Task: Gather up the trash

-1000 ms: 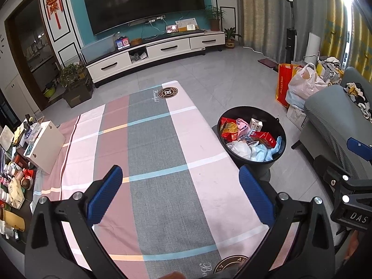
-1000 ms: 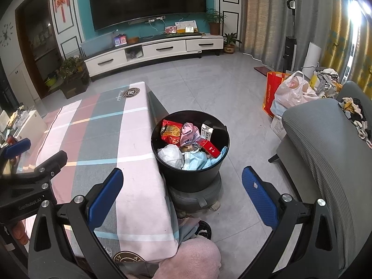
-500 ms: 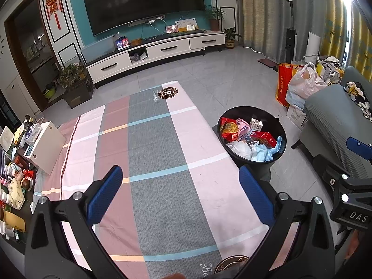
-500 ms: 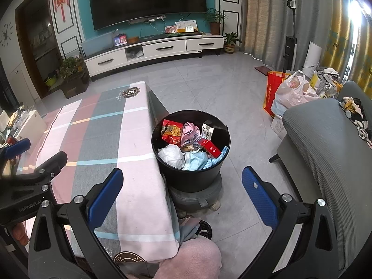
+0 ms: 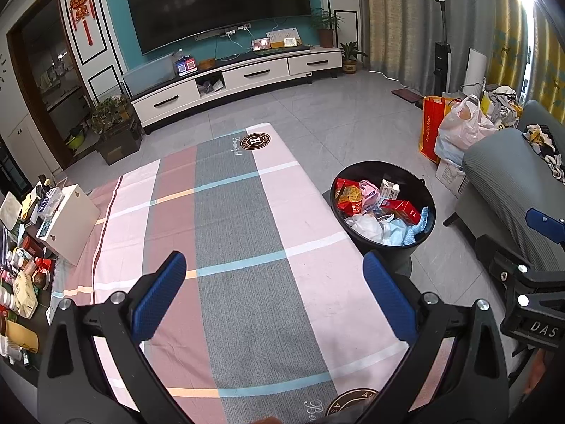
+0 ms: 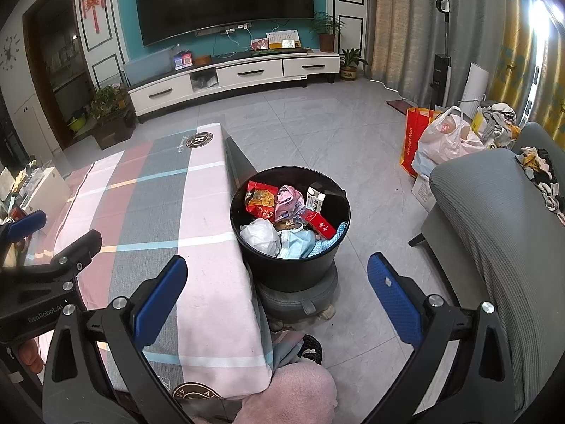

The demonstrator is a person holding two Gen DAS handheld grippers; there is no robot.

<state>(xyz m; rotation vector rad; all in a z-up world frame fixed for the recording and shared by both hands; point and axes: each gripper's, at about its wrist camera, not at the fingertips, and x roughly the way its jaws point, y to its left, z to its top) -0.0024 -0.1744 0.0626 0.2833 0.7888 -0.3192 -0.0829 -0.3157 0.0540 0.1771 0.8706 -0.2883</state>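
A black trash bin [image 6: 293,268] [image 5: 409,183] stands on a grey stool beside the table's right edge, full of wrappers, a red box [image 6: 319,224], a small carton and crumpled tissue. My left gripper [image 5: 272,296] hovers open over the striped tablecloth [image 5: 229,233] with nothing between its blue pads. My right gripper [image 6: 277,296] is open too, held above the table's edge and the bin, empty. Each gripper shows at the side of the other's view.
A grey sofa [image 6: 494,219] lies close on the right, with bags [image 6: 441,137] behind it. A white box [image 5: 67,222] and small clutter sit at the table's left edge. The TV cabinet [image 5: 229,81] stands across a tiled floor. A person's pink-clad knee [image 6: 293,395] is below.
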